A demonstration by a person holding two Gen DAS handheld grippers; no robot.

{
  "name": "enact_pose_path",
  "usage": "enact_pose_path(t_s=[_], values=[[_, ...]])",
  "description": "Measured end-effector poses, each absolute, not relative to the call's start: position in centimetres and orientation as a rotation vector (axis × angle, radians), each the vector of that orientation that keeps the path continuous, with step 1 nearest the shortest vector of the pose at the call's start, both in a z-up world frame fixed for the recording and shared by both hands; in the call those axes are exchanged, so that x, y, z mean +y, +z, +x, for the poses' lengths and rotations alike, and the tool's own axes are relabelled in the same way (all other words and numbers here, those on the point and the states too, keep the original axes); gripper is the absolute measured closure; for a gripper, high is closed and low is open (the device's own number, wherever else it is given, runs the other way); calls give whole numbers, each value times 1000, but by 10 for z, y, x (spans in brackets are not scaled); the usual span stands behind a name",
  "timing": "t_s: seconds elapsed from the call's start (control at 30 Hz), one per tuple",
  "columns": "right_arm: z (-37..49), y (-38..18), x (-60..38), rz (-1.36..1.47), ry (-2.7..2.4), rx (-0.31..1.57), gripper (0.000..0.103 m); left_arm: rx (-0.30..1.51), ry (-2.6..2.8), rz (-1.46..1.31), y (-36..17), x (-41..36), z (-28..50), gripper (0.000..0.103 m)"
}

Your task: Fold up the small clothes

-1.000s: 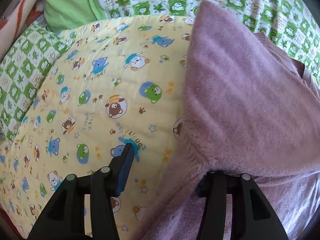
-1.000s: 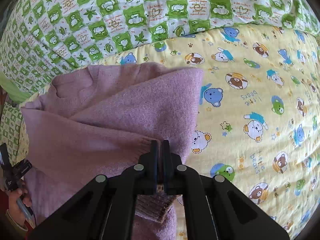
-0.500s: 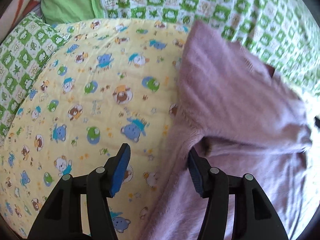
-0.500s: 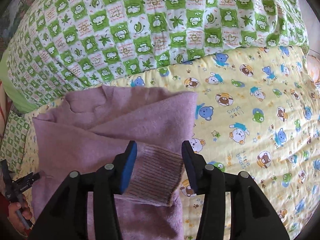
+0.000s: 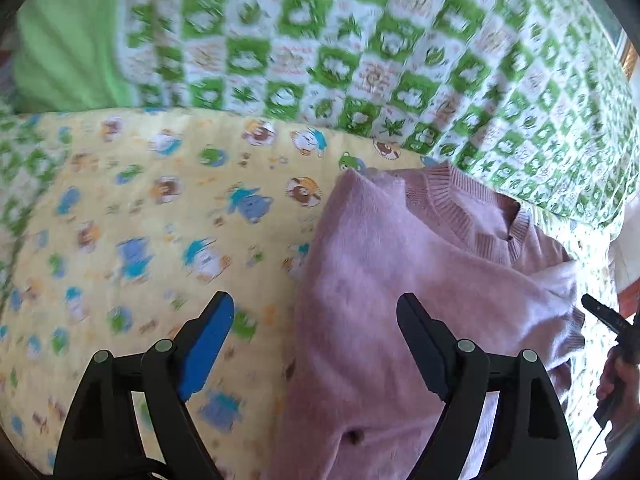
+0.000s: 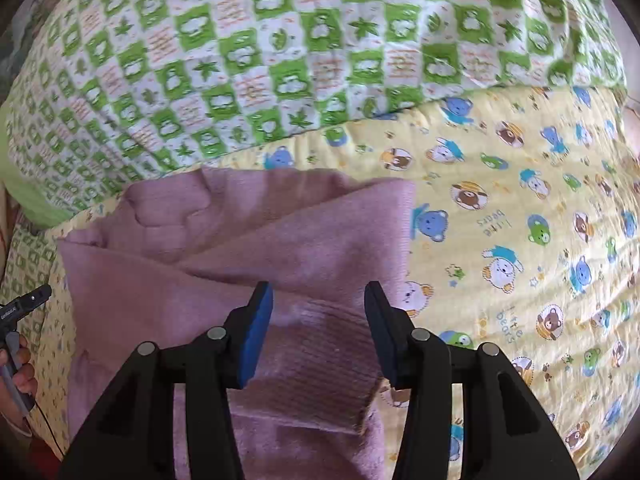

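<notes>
A small mauve knit sweater (image 5: 400, 264) lies on the yellow bear-print quilt (image 5: 160, 220), neck ribbing toward the far side. Its sleeves are folded over the body, and a ribbed cuff (image 6: 320, 356) lies on top near me. My left gripper (image 5: 316, 336) is open and empty above the sweater's left edge. My right gripper (image 6: 318, 320) is open and empty, its fingers to either side of the cuff and slightly above it. The sweater also shows in the right wrist view (image 6: 248, 240).
A green-and-white checked blanket (image 6: 280, 60) lies beyond the quilt (image 6: 520, 240), with a plain green pillow (image 5: 68, 40) at far left. The other gripper and the hand holding it show at the frame edges (image 5: 616, 344) (image 6: 16, 320).
Both grippers have let go of the sweater and opened. Both have pulled back and up, so the folded sweater lies flat and more of the checked blanket shows.
</notes>
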State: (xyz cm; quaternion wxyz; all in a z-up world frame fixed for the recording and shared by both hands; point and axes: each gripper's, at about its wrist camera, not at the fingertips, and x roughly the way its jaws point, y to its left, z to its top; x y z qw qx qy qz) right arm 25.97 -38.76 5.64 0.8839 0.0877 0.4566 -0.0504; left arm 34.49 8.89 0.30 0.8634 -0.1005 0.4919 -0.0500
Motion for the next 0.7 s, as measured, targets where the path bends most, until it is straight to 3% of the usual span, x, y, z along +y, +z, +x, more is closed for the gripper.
enact_pose_path(t_s=[0.23, 0.27, 0.3, 0.33, 0.47, 0.6, 0.67, 0.7], values=[[258, 49, -414, 256, -184, 941, 45, 1119, -159, -265, -28, 84, 401, 22], [258, 50, -417, 263, -189, 935, 44, 1110, -155, -253, -30, 83, 404, 32], [258, 50, -418, 268, -193, 930, 43, 1107, -179, -255, -31, 81, 406, 76], [259, 50, -420, 274, -197, 929, 43, 1115, -211, -283, -32, 82, 407, 95], [259, 51, -422, 292, -198, 924, 43, 1037, -125, -257, -15, 101, 395, 97], [260, 47, -422, 300, -186, 925, 42, 1086, -115, -252, -32, 110, 395, 94], [263, 43, -420, 302, -188, 931, 42, 1088, -109, -260, -29, 108, 392, 82], [263, 42, -419, 312, -188, 931, 42, 1085, -100, -287, -26, 110, 390, 64]])
